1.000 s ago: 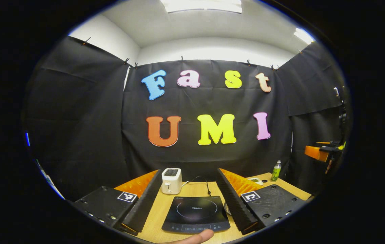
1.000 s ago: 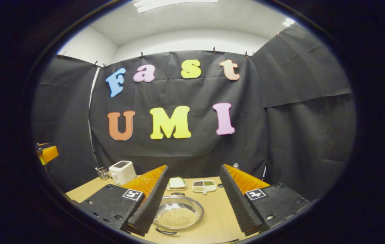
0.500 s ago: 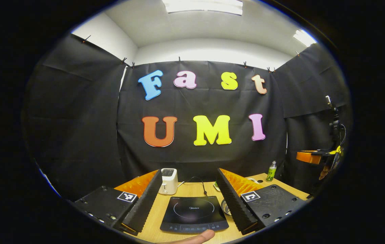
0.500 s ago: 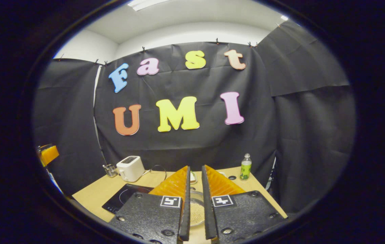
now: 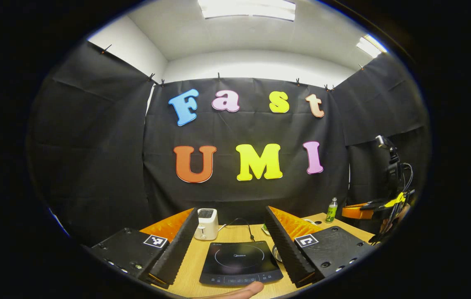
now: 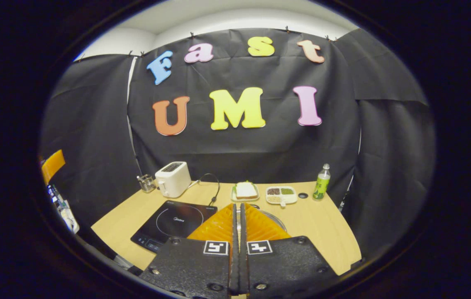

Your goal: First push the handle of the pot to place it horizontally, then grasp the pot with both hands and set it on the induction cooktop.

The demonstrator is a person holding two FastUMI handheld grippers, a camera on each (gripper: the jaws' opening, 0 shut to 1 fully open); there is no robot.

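The pot (image 6: 274,217) lies just beyond the tips of our right gripper (image 6: 238,207), mostly hidden behind its closed fingers (image 6: 218,226); we see only a curve of steel rim peeking out to their right, and we cannot tell what it holds or which way its handle points. In the left gripper view a sliver of that same rim (image 5: 276,253) shows just inside the right finger of our left gripper (image 5: 232,224), whose fingers stand wide apart, empty, with the induction cooktop (image 5: 240,262) framed between them on the table (image 5: 194,265). So we judge the right gripper nearer the pot and, closed to a blade, suited to nudging the handle, once we can find it. Left of our right fingers sits the cooktop (image 6: 173,222); beyond their tips, a plate with a slice of bread (image 6: 245,190) and a divided tray (image 6: 281,195) holding dark, green and pale grains, then a green bottle (image 6: 322,182); far left, a white toaster (image 6: 173,178).
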